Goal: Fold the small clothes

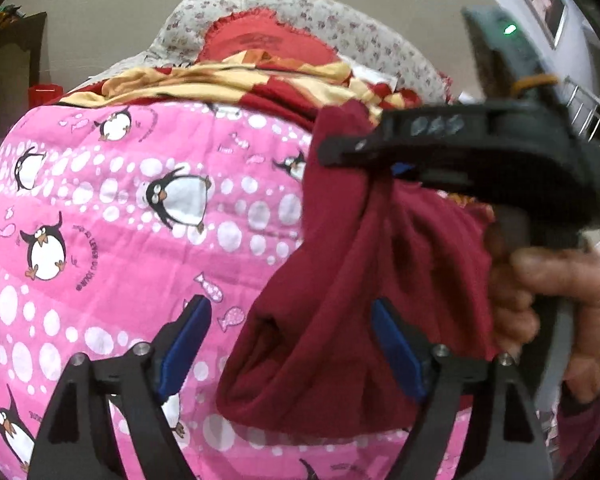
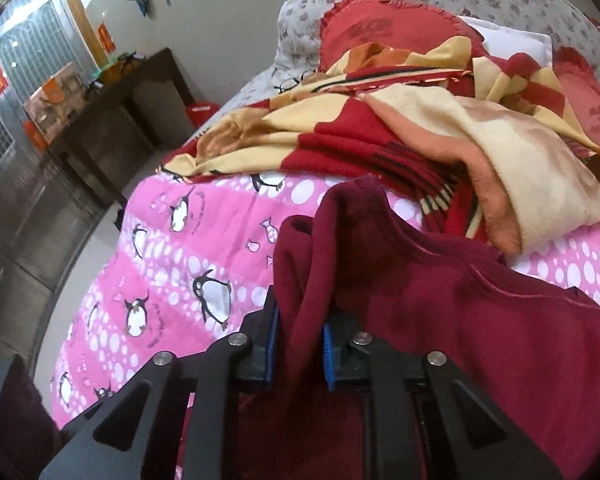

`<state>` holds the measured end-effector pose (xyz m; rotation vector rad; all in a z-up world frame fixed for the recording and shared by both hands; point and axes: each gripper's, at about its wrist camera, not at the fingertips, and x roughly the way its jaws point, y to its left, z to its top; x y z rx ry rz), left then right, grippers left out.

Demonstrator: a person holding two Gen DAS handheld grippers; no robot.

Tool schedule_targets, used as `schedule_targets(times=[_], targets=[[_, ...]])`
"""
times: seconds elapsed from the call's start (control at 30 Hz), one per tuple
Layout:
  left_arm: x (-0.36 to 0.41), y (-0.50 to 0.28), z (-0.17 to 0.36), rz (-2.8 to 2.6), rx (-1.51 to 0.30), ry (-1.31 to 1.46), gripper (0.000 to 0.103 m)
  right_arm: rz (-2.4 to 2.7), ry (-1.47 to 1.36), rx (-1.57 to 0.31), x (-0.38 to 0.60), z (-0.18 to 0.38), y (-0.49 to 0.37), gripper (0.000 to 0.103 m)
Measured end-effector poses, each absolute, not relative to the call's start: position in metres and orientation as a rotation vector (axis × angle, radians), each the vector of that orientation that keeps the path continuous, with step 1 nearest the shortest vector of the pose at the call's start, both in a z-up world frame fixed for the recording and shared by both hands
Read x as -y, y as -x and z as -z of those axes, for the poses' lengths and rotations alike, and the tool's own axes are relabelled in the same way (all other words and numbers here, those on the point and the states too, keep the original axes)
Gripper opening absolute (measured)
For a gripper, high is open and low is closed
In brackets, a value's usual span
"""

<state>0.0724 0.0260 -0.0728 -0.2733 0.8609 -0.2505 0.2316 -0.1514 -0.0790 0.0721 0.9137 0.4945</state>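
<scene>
Pinching the maroon garment, the right tool angles downward; the left tool gapes, released.

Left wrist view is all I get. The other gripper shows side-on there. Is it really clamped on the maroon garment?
Observer: Yes. Its own camera shows the right gripper shut on a bunched fold of the maroon garment, with a blue pad on each side.
Operator: Anything loose on the bed that I can't see?
Observer: What look like glasses, beside the striped blanket.
Operator: And left of the bed?
Observer: A metal grille with red papers on it.
</scene>
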Motion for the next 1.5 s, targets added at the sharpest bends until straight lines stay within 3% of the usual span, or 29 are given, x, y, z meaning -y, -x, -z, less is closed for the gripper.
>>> schedule_targets(times=[0.07,0.17,0.27,0.73,1.1,1.5], targets=[[-0.026,-0.074,0.077,0.239,-0.874,0.271,0.081,-0.505,-0.105,-0.917,0.157,0.077,-0.230,0.019],[-0.023,-0.067,0.072,0.294,-0.904,0.304,0.038,-0.520,-0.126,-0.916,0.164,0.069,-0.228,0.018],[-0.011,-0.056,0.053,0.310,-0.858,0.269,0.032,-0.525,-0.115,-0.897,0.174,0.061,-0.220,0.018],[0.133,-0.039,-0.018,0.581,-0.771,0.091,0.027,-0.374,-0.086,-0.777,0.300,0.008,-0.178,0.017],[0.233,-0.034,0.003,0.678,-0.848,-0.006,0.027,-0.268,-0.152,-0.786,0.397,0.026,-0.159,0.016],[0.260,-0.044,0.048,0.692,-0.954,0.002,0.027,-0.211,-0.240,-0.873,0.437,0.087,-0.174,0.016]])
